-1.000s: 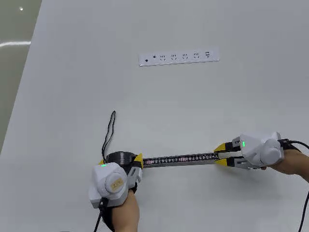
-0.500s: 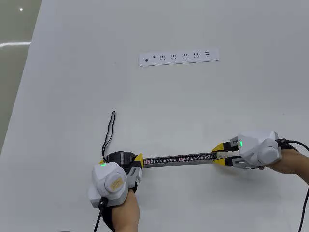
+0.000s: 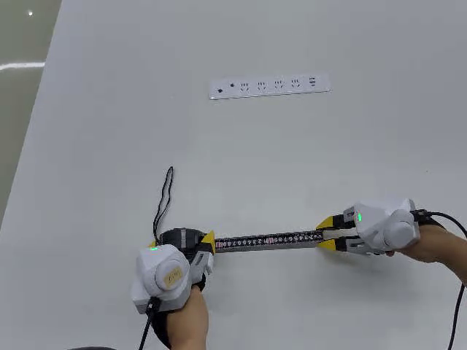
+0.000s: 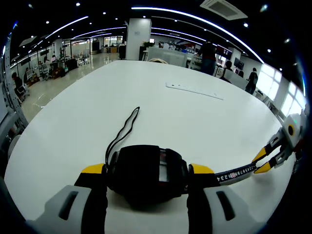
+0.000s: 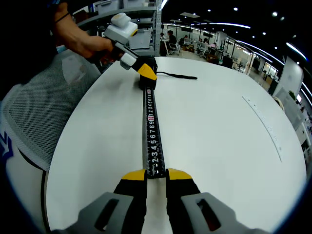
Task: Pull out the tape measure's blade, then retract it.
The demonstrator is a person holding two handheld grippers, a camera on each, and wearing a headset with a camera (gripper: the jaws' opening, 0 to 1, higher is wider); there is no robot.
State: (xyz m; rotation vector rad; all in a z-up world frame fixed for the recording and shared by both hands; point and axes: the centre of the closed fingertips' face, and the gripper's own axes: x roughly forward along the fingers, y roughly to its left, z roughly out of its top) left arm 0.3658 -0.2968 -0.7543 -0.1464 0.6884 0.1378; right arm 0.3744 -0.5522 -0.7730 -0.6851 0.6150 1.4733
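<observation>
A black tape measure case [image 3: 182, 239] [image 4: 147, 171] lies on the white table, with my left gripper [image 3: 184, 244] [image 4: 147, 168] shut on it from both sides. A black wrist strap [image 3: 165, 203] [image 4: 123, 132] trails away from the case. The blade [image 3: 267, 240] [image 5: 151, 127], black with white numbers, runs out to the right. My right gripper [image 3: 326, 232] [image 5: 156, 174] is shut on the blade's end. In the right gripper view the left gripper [image 5: 138, 67] and the case [image 5: 147, 78] sit at the blade's far end.
A white power strip [image 3: 269, 85] [image 4: 194, 90] [image 5: 263, 126] lies farther back on the table [image 3: 292, 160]. The table's left edge [image 3: 33, 124] borders a grey floor. Cables [image 3: 452, 248] trail from both grippers toward the near edge. An open office shows beyond.
My right gripper has moved a little to the left along with the blade's end, so the exposed blade is slightly shorter. The left gripper and case stay put.
</observation>
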